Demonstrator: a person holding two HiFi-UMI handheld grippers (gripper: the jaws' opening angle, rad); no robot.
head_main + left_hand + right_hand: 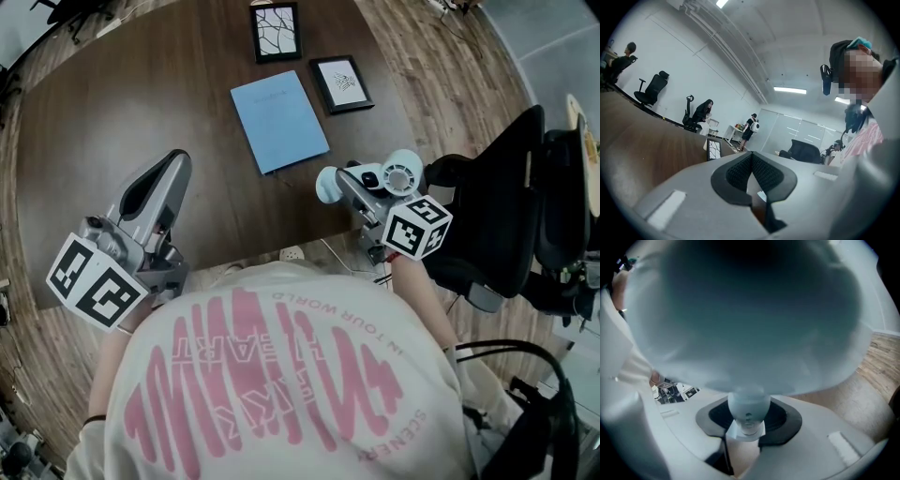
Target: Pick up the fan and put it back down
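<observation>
The fan (403, 172) is small and pale blue, with a round grilled head and a rounded foot. My right gripper (362, 184) is shut on it, in the air just off the dark wooden table's (94, 122) right front edge. In the right gripper view the fan's head (740, 310) fills the upper picture, and its narrow neck (748, 409) sits pinched between the black pads of my right gripper (747, 422). My left gripper (156, 187) hangs over the table's front left part, held level. Its pads (761, 174) meet at the tips with nothing in them.
A blue folder (278, 120) lies mid-table, with two black-framed pictures (276, 32) (341, 84) behind it. A black office chair (497, 225) stands close at the right. A white plug and cord (292, 253) lie at the table's front edge. People stand far off in the room (751, 126).
</observation>
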